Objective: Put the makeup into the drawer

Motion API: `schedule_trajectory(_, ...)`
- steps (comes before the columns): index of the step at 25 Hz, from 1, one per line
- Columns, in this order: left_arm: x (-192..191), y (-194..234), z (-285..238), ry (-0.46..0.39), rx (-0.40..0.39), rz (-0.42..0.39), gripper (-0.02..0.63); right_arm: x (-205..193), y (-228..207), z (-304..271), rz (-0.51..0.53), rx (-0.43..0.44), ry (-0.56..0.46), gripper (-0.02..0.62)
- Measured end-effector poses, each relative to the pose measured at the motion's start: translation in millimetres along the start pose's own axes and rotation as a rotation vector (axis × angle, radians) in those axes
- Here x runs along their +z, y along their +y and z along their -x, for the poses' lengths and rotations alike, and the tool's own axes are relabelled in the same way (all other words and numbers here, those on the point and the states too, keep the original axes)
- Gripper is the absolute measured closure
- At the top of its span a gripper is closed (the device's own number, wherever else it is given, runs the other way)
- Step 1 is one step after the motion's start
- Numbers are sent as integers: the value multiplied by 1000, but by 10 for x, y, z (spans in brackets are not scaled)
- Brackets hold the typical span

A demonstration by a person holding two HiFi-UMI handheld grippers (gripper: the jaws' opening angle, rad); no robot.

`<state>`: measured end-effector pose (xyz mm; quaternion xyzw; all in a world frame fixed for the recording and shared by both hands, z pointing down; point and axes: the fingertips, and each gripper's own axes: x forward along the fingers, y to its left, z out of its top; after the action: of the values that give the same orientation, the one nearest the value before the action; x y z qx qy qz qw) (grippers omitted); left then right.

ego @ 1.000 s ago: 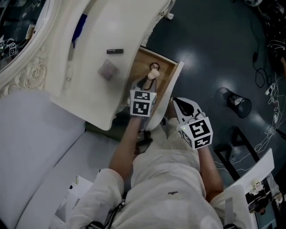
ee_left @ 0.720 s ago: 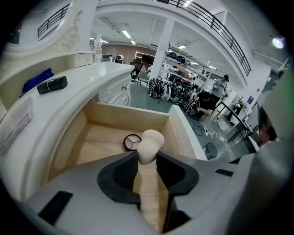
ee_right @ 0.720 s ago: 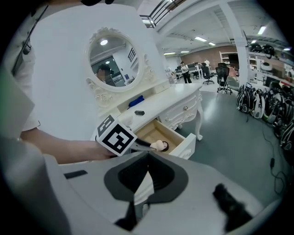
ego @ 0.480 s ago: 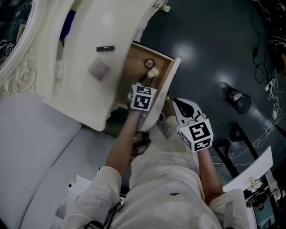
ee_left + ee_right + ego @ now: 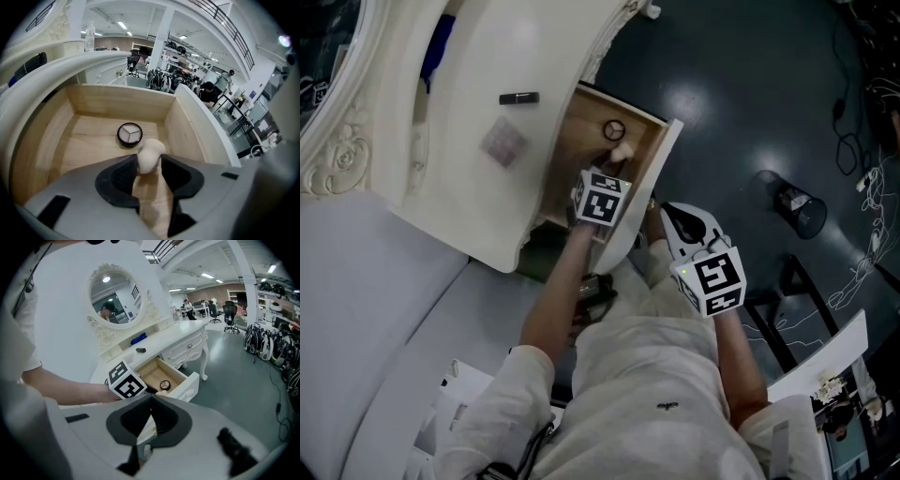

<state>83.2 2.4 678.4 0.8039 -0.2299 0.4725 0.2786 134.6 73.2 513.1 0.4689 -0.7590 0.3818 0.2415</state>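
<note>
- The dark floor (image 5: 750, 84) lies wide and bare beyond the drawer's front edge. It is the roomiest stretch in the head view.
- The white dressing table (image 5: 478, 187) has a curved top. Its rim overhangs the back of the drawer, so the way in is from above at the drawer's front part.
- On the table top, well back from that rim, lie a small black tube (image 5: 517, 97) and a grey square piece (image 5: 503, 141).
- The wooden drawer (image 5: 56, 140) stands pulled out, with its white front panel (image 5: 652, 187) towards the person. The floor on its left side is bare up to the side wall.
- The left gripper (image 5: 149, 165) reaches steeply down into the drawer's front part, close to the right wall. Its jaws are opening with the sponge between them. The left pad lies against the sponge and a thin gap shows on the right.
- The right gripper (image 5: 151, 408) hangs outside the drawer, in front of the white panel and over the floor. It is clenched on nothing, its jaws meeting edge to edge.
- The round compact (image 5: 129, 134) rests flat near the middle of the drawer floor, clear of all four walls.
- The beige makeup sponge (image 5: 150, 154) sits just beside the compact, on the side nearer the front panel. Its rounded end sticks out past the jaw tips.
</note>
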Motion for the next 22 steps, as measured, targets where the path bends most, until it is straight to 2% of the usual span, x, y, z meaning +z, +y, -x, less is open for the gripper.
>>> schedule_trajectory(5, -60, -29, 16, 28, -9, -1, 446, 15, 17, -39, -1, 16, 11, 583)
schedule_trajectory(13, 0, -16, 135, 10, -2, 14, 446, 112, 38, -52, 14, 29, -1, 583)
schedule_trajectory(22, 216, -30, 743, -43, 28, 44, 448, 351, 236, -8, 80, 65, -16, 583)
